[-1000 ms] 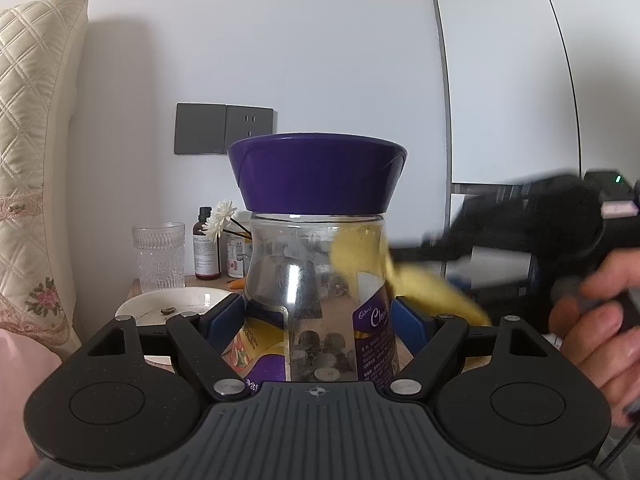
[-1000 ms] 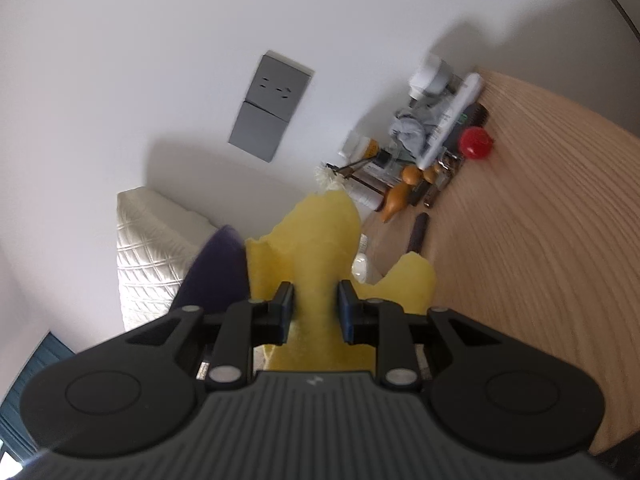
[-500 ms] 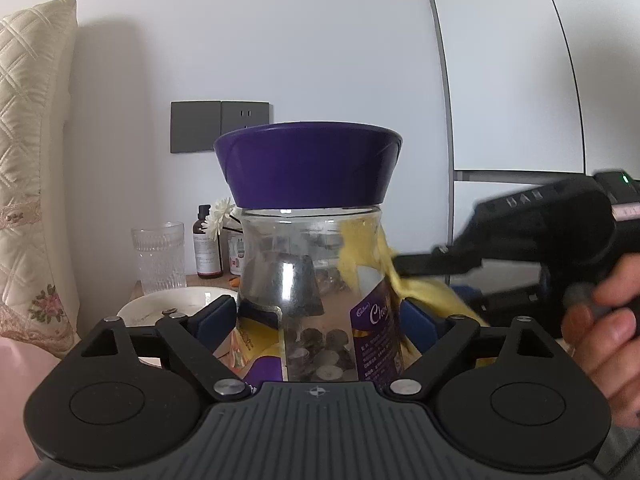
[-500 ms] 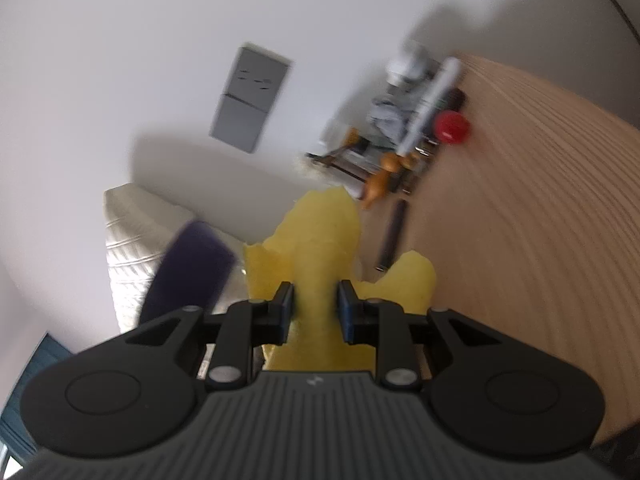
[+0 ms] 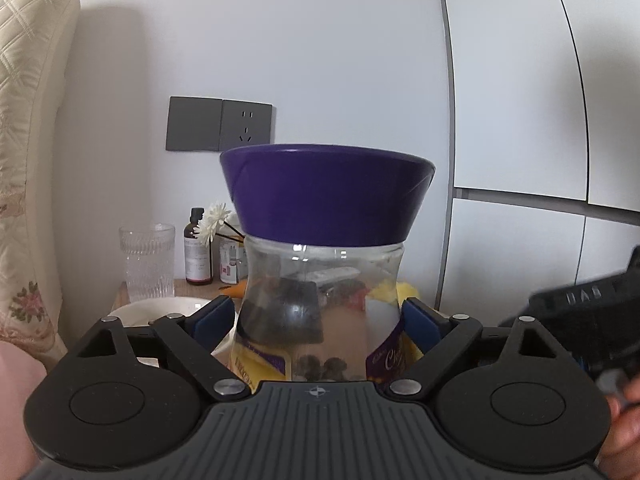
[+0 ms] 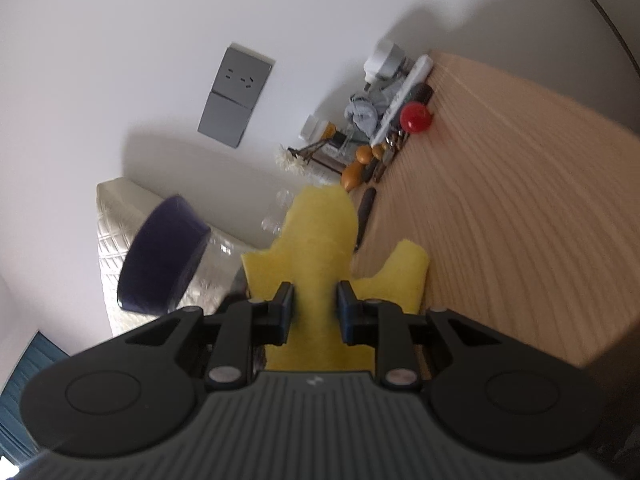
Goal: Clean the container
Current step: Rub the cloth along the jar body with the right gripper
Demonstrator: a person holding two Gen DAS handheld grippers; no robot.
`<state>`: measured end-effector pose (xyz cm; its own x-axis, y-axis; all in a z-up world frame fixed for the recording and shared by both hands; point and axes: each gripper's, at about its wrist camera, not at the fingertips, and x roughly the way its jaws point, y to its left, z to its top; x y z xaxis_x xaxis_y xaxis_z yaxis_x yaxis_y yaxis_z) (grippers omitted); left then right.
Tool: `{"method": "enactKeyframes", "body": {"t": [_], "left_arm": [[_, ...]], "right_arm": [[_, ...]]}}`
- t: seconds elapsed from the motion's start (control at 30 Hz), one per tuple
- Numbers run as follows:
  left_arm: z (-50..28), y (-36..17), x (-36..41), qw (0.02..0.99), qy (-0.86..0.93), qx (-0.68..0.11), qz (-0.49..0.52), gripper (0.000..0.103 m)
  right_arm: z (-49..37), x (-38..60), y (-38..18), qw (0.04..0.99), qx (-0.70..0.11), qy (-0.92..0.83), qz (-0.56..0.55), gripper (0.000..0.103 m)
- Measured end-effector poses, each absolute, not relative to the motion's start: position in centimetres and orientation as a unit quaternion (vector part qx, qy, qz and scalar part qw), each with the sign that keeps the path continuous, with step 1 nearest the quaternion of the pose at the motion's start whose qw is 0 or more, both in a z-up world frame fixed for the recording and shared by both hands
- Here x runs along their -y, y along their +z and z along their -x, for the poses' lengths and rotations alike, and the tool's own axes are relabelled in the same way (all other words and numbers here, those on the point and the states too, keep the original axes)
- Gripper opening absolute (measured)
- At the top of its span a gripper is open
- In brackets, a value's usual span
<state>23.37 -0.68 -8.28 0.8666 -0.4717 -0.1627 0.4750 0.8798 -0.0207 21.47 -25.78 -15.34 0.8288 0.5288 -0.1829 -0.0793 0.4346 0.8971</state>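
Observation:
My left gripper is shut on a clear plastic jar with a purple lid and a purple label, held upright. Dark round pieces lie at its bottom. My right gripper is shut on a yellow cloth and is tilted sideways. In the right wrist view the jar's purple lid is to the left of the cloth, apart from it. In the left wrist view a bit of the cloth shows behind the jar, and the right gripper's black body sits at the right edge.
A wooden bedside table carries a ribbed glass, a brown bottle, a white flower, a white bowl, a red ball and small clutter. A quilted headboard stands left. A grey wall socket is behind.
The right gripper and its yellow cloth have pulled away from the jar's right side, down and to the right. The jar has sunk lower in the left wrist view.

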Motion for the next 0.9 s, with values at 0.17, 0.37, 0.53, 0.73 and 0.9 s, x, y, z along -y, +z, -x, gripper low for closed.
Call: {"method": "enactKeyframes", "body": {"t": [0.17,0.37,0.53,0.73,0.9], "left_arm": [[-23.2,-7.7,1.5,0.972,-0.214,-0.098,-0.007,0.089],[-22.5,-6.7,3.3,0.983,-0.135,-0.125,-0.002,0.089],[-21.8,-6.0,4.7,0.985,-0.086,-0.146,0.009,0.089],[-20.6,-5.5,5.2,0.985,-0.074,-0.154,0.014,0.089],[-19.1,-6.2,5.0,0.986,-0.1,-0.131,-0.019,0.089]], "right_arm": [[-21.5,25.2,-16.1,0.818,-0.213,0.194,-0.498,0.025],[-22.9,25.0,-16.4,0.813,-0.211,0.199,-0.505,0.024],[-24.2,25.3,-16.2,0.809,-0.206,0.218,-0.505,0.024],[-26.1,25.7,-15.7,0.807,-0.203,0.239,-0.501,0.024],[-26.5,26.4,-15.1,0.798,-0.209,0.255,-0.505,0.024]]}}
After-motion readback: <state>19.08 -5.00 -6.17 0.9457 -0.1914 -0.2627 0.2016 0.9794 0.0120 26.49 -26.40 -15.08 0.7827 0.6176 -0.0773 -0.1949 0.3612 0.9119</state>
